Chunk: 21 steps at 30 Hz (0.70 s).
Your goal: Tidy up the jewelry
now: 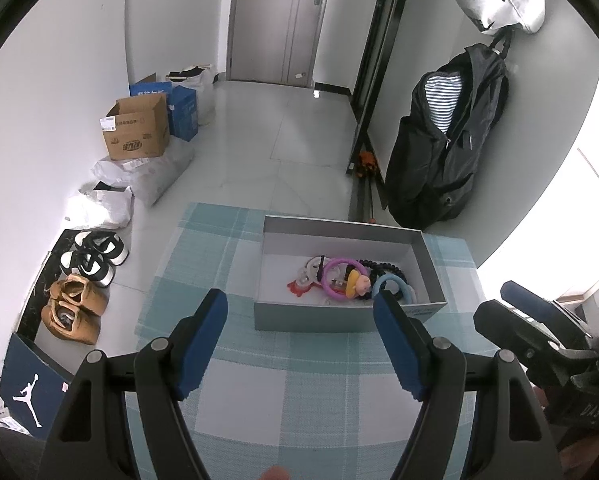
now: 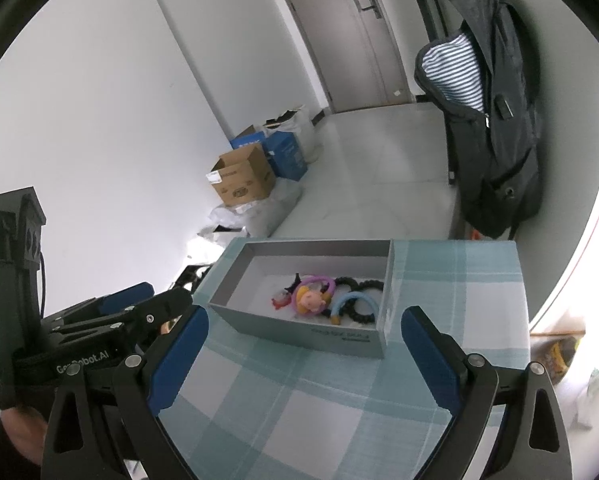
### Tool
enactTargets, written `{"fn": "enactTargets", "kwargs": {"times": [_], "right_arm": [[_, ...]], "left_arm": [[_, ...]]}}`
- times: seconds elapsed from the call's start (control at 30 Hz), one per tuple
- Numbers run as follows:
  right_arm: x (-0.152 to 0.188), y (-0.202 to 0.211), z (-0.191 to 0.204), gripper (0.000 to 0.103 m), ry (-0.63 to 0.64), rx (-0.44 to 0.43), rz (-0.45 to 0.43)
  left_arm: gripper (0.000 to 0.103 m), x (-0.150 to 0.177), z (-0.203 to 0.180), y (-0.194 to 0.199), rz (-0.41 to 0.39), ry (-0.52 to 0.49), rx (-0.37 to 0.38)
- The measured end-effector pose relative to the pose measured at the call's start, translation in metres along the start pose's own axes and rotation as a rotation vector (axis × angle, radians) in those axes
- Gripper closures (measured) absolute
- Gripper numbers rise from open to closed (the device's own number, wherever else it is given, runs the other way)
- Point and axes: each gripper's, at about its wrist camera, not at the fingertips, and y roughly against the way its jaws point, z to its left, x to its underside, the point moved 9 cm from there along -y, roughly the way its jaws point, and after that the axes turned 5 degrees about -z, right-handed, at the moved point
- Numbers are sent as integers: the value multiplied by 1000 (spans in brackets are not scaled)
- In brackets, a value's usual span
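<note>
Sitting heaped in the box on the worktop, rings and all, looking essentially done, with left gripper and right gripper both hanging spread wide, empty, nothing lying loose outside.

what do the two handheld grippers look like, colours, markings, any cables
Both grippers are matte black plastic, each finger faced with a blue ridged pad and hinged on round silver pivot pins. The left gripper carries white "GenRobot.AI" lettering on its body and a thin black cable behind. The right gripper looks identical.
</note>
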Motion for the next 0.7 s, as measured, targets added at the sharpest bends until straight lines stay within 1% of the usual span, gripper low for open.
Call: {"fn": "enactTargets", "kwargs": {"times": [0.1,0.3,0.43,0.6,0.7], "right_arm": [[0,0,0,5,-6,-3,3],[-1,-2,2,5,0,-4,0],[-1,-3,1,5,-6,-8,2],[0,-4,2,5,-12,-13,7],[0,-5,3,5,-5,-11,9]], "left_arm": [[31,2,-1,-3,12,-2,-2],[31,0,-2,-1,-5,-9,-9],[31,1,-1,-3,10,-4,-7],[31,4,-5,-7,23,-34,-23],[31,6,-5,-8,29,-35,-19]]}}
